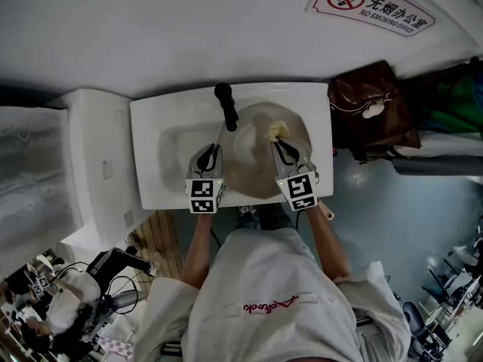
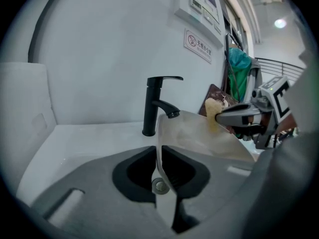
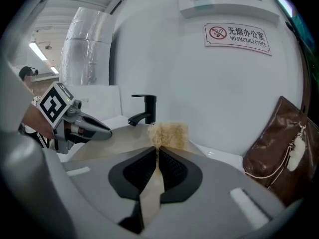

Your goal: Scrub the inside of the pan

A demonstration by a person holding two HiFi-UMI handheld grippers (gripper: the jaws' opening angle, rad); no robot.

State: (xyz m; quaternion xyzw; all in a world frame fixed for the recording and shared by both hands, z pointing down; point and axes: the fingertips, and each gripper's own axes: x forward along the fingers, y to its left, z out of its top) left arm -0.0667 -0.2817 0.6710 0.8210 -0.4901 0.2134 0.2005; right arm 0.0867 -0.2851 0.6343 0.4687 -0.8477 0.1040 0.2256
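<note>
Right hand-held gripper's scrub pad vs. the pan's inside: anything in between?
Nothing visible. The right hand-held gripper holds the scrub pad over the pan's open inside, near its far rim. The black faucet stands beyond that rim, off to one side, not in the path.

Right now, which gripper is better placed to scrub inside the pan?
The right gripper: it holds the yellowish scrub pad at the round grey metal pan; the left gripper is busy, clamped on the pan's flat handle.
</note>
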